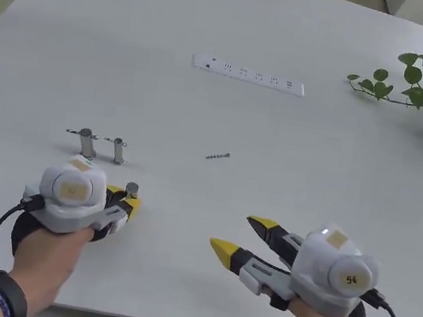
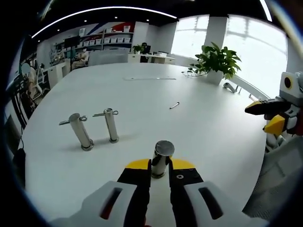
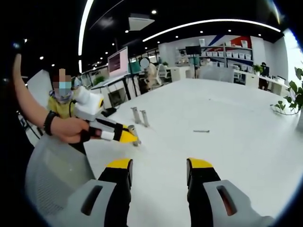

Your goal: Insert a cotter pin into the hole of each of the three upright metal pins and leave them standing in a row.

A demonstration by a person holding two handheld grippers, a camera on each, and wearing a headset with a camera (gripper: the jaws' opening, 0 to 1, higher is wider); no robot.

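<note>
Left hand-held gripper (image 2: 160, 166) grasping one pin (image 2: 163, 150), right hand-held gripper (image 3: 158, 166) released, two fitted pins (image 2: 110, 125), one loose cotter pin (image 1: 217, 156)

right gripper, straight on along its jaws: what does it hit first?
Most likely the left gripper and the metal pin it clamps: in the head view the right gripper, jaws open, aims at them across bare table. The loose cotter pin lies off that line. Depth unclear.
</note>
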